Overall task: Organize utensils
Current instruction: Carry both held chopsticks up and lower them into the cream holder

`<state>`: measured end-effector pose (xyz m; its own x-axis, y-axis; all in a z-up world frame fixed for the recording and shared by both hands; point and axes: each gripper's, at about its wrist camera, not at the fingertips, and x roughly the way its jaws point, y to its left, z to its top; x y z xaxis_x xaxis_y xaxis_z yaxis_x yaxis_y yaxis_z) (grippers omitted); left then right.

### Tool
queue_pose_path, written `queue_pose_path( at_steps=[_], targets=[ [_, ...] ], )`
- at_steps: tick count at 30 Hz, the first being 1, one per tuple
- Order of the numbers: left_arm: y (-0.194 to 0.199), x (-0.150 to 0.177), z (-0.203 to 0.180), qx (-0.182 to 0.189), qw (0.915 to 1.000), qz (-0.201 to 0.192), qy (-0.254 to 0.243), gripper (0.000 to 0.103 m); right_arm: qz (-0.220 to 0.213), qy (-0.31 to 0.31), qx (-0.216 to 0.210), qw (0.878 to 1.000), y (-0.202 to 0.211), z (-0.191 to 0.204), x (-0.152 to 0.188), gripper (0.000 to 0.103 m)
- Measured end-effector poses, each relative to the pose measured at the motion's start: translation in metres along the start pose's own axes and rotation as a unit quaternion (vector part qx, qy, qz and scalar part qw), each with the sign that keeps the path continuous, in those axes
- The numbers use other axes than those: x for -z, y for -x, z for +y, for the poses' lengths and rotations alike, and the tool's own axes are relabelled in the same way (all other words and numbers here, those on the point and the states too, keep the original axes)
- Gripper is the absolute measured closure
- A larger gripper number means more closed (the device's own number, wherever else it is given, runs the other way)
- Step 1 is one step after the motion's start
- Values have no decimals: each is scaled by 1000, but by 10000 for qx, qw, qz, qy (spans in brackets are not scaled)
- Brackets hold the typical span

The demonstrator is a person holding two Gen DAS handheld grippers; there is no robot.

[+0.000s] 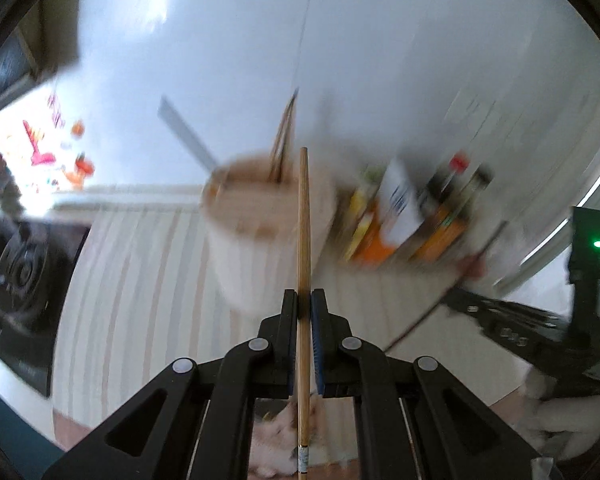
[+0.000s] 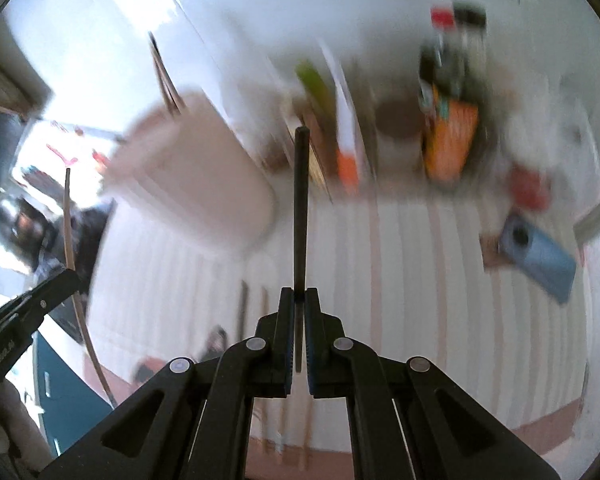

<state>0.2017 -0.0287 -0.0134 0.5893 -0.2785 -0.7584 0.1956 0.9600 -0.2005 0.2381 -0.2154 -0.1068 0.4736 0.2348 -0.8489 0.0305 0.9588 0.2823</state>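
My left gripper (image 1: pixel 304 300) is squeezed tight on a light wooden chopstick (image 1: pixel 303 240) that points up at the white cup (image 1: pixel 260 240) on the striped cloth (image 1: pixel 140 280). My right gripper (image 2: pixel 299 300) is pinched on a dark chopstick (image 2: pixel 301 208). More sticks (image 1: pixel 282 148) stand in the cup. Everything behind looks blurry.

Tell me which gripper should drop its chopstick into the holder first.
Probably left: the left gripper has its light chopstick lined up over the holder. The right gripper's dark chopstick points beside it.
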Motion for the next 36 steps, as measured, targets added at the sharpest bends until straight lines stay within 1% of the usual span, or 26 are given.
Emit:
queue_pose_path(
  at_steps=[3, 5, 8, 10, 11, 13, 15, 17, 19, 23, 25, 30, 36],
  targets=[
    [22, -36, -10, 269, 9990, -358, -24, 99, -395, 29, -191, 9990, 23, 14, -34, 98],
    [33, -60, -15, 298, 9976, -617, -52, 99, -697, 47, -276, 9972, 44, 23, -59, 98],
    [44, -97, -12, 178, 9942, -1058, -37, 99, -1101, 134, -333, 9933, 69, 36, -96, 98],
    [42, -122, -5, 18, 9916, -1295, 35, 99, -1256, 206, -328, 9913, 80, 47, -118, 98],
    [39, -130, -2, -44, 9906, -1364, 64, 99, -1343, 234, -332, 9901, 83, 54, -131, 98],
    [27, -147, 6, -237, 9892, -1446, 102, 99, -1427, 274, -317, 9889, 86, 64, -145, 98],
    [16, -158, 13, -309, 9890, -1442, 154, 99, -1479, 338, -284, 9880, 82, 77, -162, 98],
    [0, -169, 23, -459, 9878, -1471, 214, 99, -1449, 363, -306, 9883, 75, 85, -171, 98],
    [-15, -177, 34, -524, 9875, -1443, 363, 99, -1429, 393, -318, 9884, 66, 94, -179, 98],
    [-46, -179, 57, -514, 9868, -1340, 752, 99, -1348, 444, -309, 9894, 46, 107, -190, 98],
    [-60, -178, 64, -506, 9865, -1289, 871, 99, -1289, 435, -312, 9902, 36, 111, -192, 98],
    [-89, -176, 66, -679, 9873, -1200, 788, 99, -1044, 436, -375, 9929, 11, 117, -200, 98],
    [-113, -170, 72, -758, 9908, -901, 660, 99, -754, 489, -414, 9951, -15, 117, -201, 98]
  ],
)
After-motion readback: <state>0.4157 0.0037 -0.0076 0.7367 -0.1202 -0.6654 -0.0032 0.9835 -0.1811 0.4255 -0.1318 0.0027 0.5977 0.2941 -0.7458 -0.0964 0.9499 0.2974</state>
